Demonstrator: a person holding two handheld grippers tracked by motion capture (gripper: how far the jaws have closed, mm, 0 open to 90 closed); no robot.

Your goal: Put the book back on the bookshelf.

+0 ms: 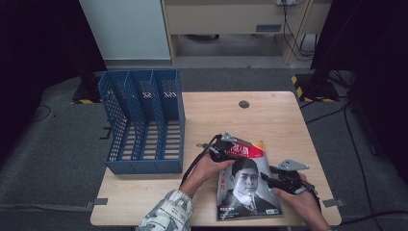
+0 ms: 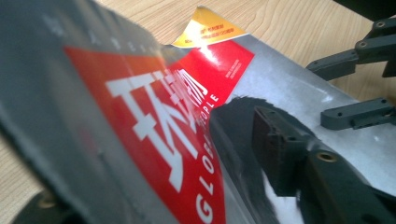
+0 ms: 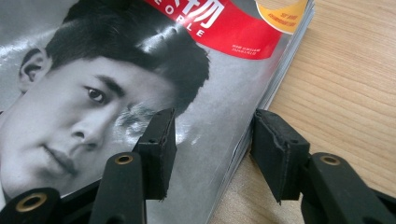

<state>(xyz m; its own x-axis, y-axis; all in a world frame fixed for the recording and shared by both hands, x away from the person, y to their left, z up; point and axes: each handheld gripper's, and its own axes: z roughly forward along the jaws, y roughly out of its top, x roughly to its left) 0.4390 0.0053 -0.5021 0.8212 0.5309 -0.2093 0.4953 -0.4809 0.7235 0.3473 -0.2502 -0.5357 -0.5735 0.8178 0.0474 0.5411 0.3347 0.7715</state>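
The right gripper's [image 3: 210,154] fingers [image 3: 156,149] straddle the right edge of the glossy red-and-grey portrait magazine [image 3: 140,84], parted, one above the cover, one over the wooden worktop [image 3: 345,84]. The left gripper's [image 1: 222,147] fingers [image 2: 280,154] seem clamped on the magazine's lifted top-left corner, though blur hides the lower one. A blue plastic file rack [image 1: 144,122] stands well apart.

High view: overhead, facing forward and down, far, whole bench [image 1: 269,110] | left gripper view: close along magazine [image 2: 187,116] cover | right gripper view: close at its edge | shared: magazine cover, bench.
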